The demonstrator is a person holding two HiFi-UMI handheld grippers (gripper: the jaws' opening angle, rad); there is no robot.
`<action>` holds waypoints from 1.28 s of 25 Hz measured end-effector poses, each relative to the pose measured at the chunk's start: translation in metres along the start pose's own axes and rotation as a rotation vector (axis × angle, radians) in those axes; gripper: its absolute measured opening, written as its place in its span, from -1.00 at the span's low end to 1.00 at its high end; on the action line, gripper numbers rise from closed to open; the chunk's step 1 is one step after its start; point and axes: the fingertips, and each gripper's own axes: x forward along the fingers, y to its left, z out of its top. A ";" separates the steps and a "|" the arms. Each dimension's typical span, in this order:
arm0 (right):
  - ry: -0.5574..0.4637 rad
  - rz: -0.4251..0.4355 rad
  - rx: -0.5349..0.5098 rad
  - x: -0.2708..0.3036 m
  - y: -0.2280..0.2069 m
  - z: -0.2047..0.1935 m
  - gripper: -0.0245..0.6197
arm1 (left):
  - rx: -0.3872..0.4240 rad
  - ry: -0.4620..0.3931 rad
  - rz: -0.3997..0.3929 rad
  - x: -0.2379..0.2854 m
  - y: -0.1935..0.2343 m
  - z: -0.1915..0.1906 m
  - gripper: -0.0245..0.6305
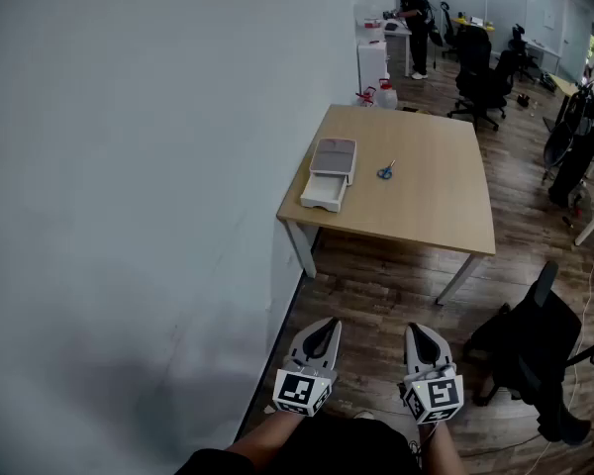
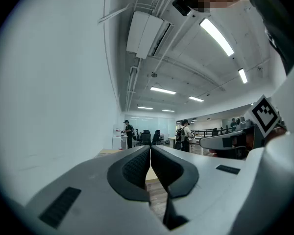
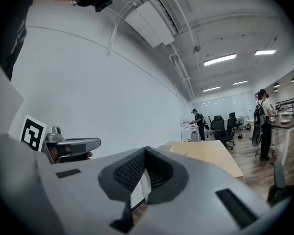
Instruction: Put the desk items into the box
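Note:
A wooden desk (image 1: 431, 196) stands against the white wall, some way ahead of me. On it lie a white box (image 1: 329, 173) with a grey lid, near the desk's left edge, and blue-handled scissors (image 1: 386, 170) to its right. Both grippers hang low in front of me over the wood floor, far from the desk. My left gripper (image 1: 323, 329) is shut with nothing in it, jaws pressed together (image 2: 150, 153). My right gripper (image 1: 417, 332) is likewise shut and empty (image 3: 146, 155). The desk (image 3: 206, 153) shows ahead in the right gripper view.
A black office chair (image 1: 535, 359) stands close at my right. The white wall (image 1: 129, 186) runs along my left. Bottles (image 1: 381, 94) sit on the floor behind the desk. More chairs (image 1: 480, 77), desks and people (image 1: 413, 23) fill the far end of the room.

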 end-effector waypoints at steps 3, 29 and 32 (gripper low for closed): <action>-0.006 0.007 0.029 -0.015 -0.006 -0.008 -0.74 | -0.018 0.007 0.007 -0.005 -0.014 -0.007 -0.87; 0.123 -0.118 0.097 0.235 -0.118 -0.030 -0.74 | -0.097 0.130 -0.041 0.224 0.154 -0.074 -0.87; 0.153 -0.144 0.080 0.267 -0.129 -0.031 -0.74 | -0.086 0.145 -0.069 0.251 0.175 -0.077 -0.87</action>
